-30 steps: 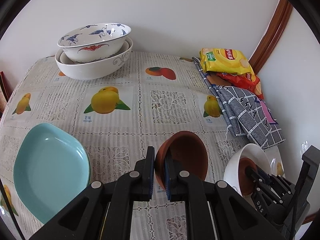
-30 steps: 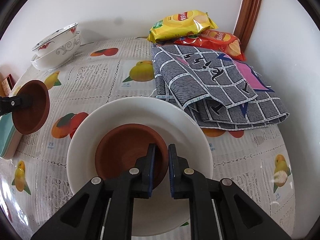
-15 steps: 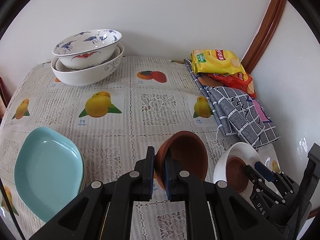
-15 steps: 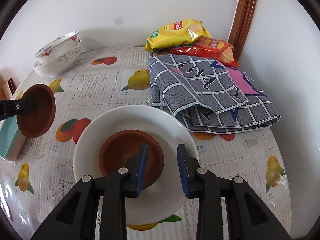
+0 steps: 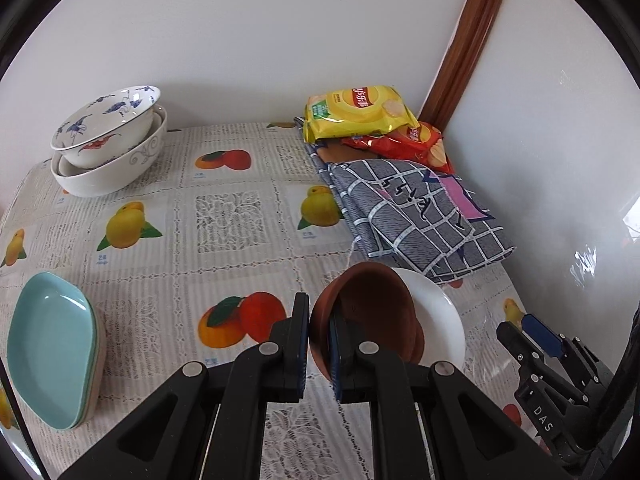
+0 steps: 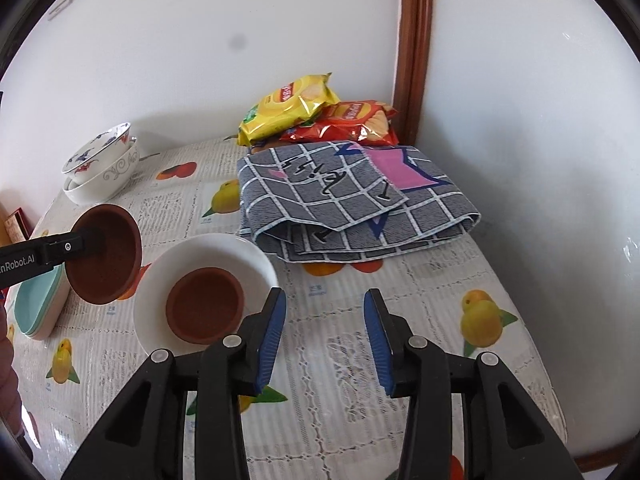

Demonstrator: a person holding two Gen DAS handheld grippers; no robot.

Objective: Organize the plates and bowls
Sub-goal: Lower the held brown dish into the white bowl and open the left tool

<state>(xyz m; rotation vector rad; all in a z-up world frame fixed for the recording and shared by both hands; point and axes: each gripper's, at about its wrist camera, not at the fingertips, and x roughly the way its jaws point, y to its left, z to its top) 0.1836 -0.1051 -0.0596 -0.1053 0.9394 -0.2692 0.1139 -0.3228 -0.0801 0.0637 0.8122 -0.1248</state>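
Bowl (image 5: pixel 372 312) clamped in left tool (image 5: pixel 320 336); right tool (image 6: pixel 325 336), jaws just opening, empty.

bright daylight, sharp focus, fisheye-bent dark edges.

Left gripper (image 5: pixel 319 334) clamped, right gripper (image 6: pixel 325 334) jaws just opening

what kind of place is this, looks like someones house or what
Most likely a home dining corner. A table with a fruit-print lace tablecloth sits against plain white walls, with everyday crockery such as stacked patterned bowls, plus chip bags and a folded checked cloth lying about.
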